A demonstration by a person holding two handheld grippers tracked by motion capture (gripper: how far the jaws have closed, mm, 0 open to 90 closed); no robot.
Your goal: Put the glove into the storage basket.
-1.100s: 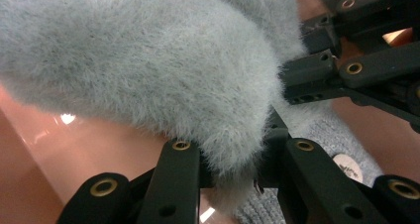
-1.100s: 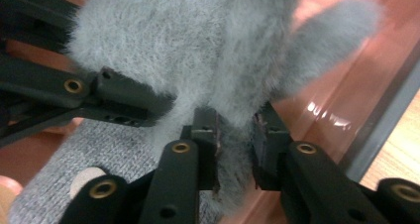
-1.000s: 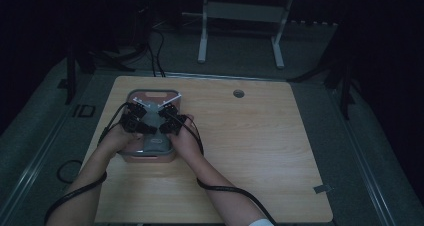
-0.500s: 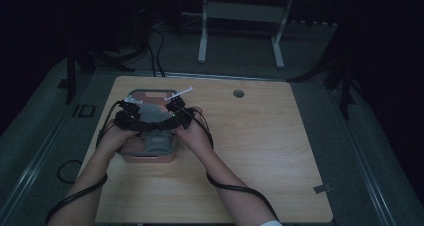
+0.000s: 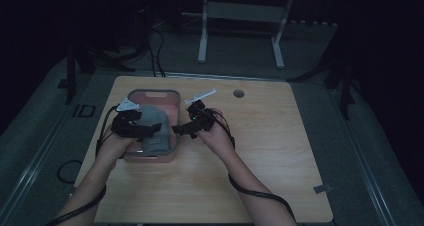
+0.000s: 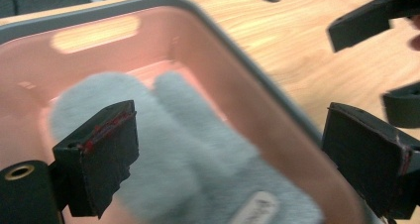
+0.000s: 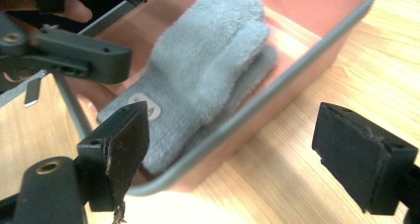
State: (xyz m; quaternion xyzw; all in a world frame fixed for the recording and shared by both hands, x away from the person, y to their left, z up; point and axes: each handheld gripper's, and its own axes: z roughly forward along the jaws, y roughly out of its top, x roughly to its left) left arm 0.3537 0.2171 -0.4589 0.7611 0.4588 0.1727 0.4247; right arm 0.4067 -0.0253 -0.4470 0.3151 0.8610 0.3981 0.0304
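Showing a round tag [image 7: 148,106] on grey gloves [image 7: 208,60]: right gripper view.

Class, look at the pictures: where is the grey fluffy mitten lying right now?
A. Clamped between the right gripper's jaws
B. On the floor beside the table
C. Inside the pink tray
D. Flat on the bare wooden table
C: the mitten lies inside the pink tray, and no jaws press on it.

The high view is dim: the wooden surface [image 5: 260,151] is faintly lit and the room beyond its far edge sinks into black. Both tool views are far brighter and warm-toned. In the left tool view the pink bin [image 6: 257,110] and the grey fleece glove [image 6: 198,174] are smeared by blur; the right tool view is sharper.
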